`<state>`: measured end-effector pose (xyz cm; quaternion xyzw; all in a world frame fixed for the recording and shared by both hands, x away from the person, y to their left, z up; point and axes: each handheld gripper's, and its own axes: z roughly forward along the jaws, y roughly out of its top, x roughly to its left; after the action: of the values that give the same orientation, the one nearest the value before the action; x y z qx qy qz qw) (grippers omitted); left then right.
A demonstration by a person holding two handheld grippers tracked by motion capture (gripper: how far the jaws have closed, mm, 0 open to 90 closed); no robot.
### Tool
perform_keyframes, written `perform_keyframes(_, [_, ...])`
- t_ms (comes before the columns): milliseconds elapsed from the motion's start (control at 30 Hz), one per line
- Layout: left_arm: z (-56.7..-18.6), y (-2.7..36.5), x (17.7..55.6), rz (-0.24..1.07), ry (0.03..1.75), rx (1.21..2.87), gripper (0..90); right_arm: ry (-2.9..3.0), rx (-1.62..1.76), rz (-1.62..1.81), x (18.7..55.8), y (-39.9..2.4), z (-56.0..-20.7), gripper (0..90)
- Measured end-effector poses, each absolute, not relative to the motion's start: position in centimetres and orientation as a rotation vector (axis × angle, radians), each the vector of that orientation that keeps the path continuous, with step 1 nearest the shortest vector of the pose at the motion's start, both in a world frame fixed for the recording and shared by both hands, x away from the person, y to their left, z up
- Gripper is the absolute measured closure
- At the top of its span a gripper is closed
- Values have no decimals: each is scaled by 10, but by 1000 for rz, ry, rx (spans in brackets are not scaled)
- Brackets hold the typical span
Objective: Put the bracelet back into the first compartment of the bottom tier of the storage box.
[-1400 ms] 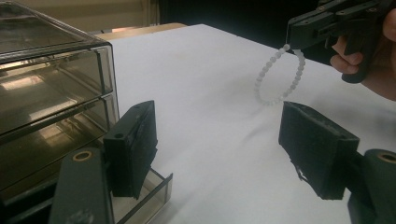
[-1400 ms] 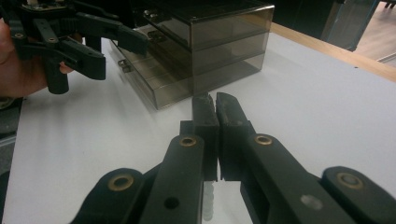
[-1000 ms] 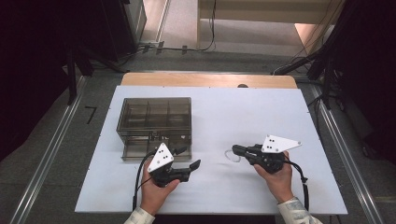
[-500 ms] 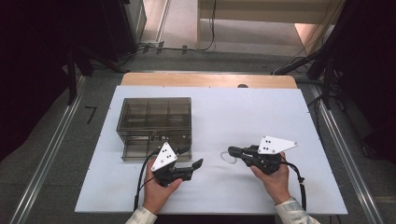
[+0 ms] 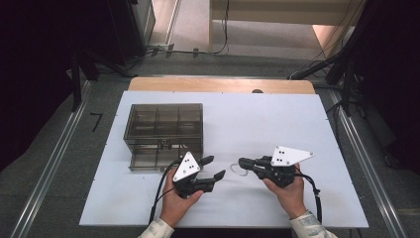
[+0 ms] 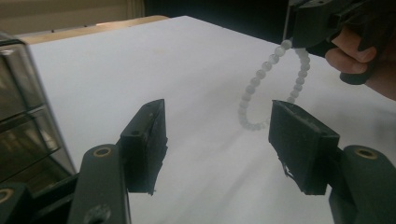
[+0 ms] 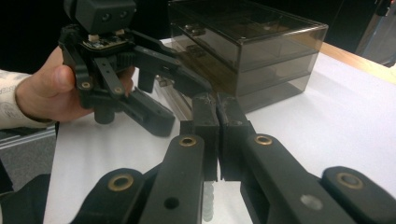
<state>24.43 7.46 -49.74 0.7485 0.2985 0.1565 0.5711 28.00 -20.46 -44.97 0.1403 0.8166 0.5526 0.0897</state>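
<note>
On table: one bracelet (image 6: 261, 88), two tools.

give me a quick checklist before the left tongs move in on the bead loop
1. Right tongs shut on the bead bracelet: ok.
2. Left tongs open: ok.
3. Bracelet hangs ahead of the left tongs, between the jaw lines: ok.
4. Bracelet's low end free of the white table: cannot tell.
5. Drawer box is off to the side of the path: ok.
</note>
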Motion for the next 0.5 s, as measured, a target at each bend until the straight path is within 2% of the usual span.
perform_keyframes(300, [-500, 67, 245, 347, 675, 1778, 469, 2451, 390, 1657, 276, -198, -451, 862])
perform_keyframes(500, [-500, 66, 244, 331, 632, 1785, 648, 2477, 367, 1664, 274, -189, -455, 863])
